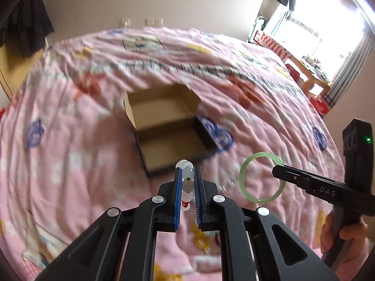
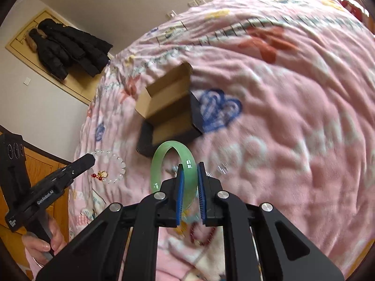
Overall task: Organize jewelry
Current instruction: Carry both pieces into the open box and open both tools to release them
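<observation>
My left gripper point(image 1: 187, 171) is shut on a bracelet of white beads point(image 1: 187, 180) with small red and gold charms, held above the pink bedspread. From the right wrist view the same white bead bracelet point(image 2: 117, 164) hangs as a ring from the left gripper point(image 2: 90, 158). My right gripper point(image 2: 190, 167) is shut on a pale green jade bangle point(image 2: 164, 152), which stands upright between the blue pads. In the left wrist view the green bangle point(image 1: 243, 175) hangs from the right gripper point(image 1: 277, 172). An open cardboard box point(image 1: 168, 126) with dark sides lies just beyond both grippers, its lid flap up.
A pink patterned bedspread point(image 1: 257, 107) covers the bed. A dark red bead string point(image 2: 201, 234) lies on it below my right gripper. Black jackets point(image 2: 68, 49) hang on the wall to the left. A bright window and a wooden table point(image 1: 314, 79) are at the far right.
</observation>
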`<state>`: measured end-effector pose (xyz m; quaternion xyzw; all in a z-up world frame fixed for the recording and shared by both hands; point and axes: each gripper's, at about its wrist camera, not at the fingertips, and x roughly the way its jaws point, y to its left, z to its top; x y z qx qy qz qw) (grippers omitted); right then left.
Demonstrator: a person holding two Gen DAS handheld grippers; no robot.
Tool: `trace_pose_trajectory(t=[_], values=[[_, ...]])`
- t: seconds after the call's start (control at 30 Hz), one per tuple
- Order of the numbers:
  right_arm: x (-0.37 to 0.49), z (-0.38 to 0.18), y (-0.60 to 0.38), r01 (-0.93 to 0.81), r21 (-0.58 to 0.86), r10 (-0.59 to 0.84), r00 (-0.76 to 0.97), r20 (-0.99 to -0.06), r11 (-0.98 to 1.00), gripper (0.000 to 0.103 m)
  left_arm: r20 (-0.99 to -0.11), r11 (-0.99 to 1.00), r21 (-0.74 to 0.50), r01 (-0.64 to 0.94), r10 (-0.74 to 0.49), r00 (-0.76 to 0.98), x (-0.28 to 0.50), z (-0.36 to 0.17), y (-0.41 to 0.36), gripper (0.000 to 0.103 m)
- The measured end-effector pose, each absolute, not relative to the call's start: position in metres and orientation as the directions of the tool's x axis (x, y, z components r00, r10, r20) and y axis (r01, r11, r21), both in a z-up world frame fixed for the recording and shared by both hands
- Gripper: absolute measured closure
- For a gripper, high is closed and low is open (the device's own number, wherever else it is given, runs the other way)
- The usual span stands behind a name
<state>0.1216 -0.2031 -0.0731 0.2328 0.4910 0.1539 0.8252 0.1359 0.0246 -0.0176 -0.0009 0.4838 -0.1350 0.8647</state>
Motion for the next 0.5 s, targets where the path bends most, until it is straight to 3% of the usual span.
trace_pose_trajectory(t=[0.23,0.5], values=[[0.19,-0.067,-0.17,-0.032,0.477,0.435,0.468,-0.77,0.878,0.091,-0.824,0.972,-0.111,0.207,-0.206,0.528,0.186,-0.021,0.027,0.092],[0.248,-0.103,-0.14,0.004,0.448,0.407,0.409,-0.817,0.894,0.091,-0.842,0.974,-0.161,0.161,-0.221,0.492,0.219,-0.057,0.035,0.092]])
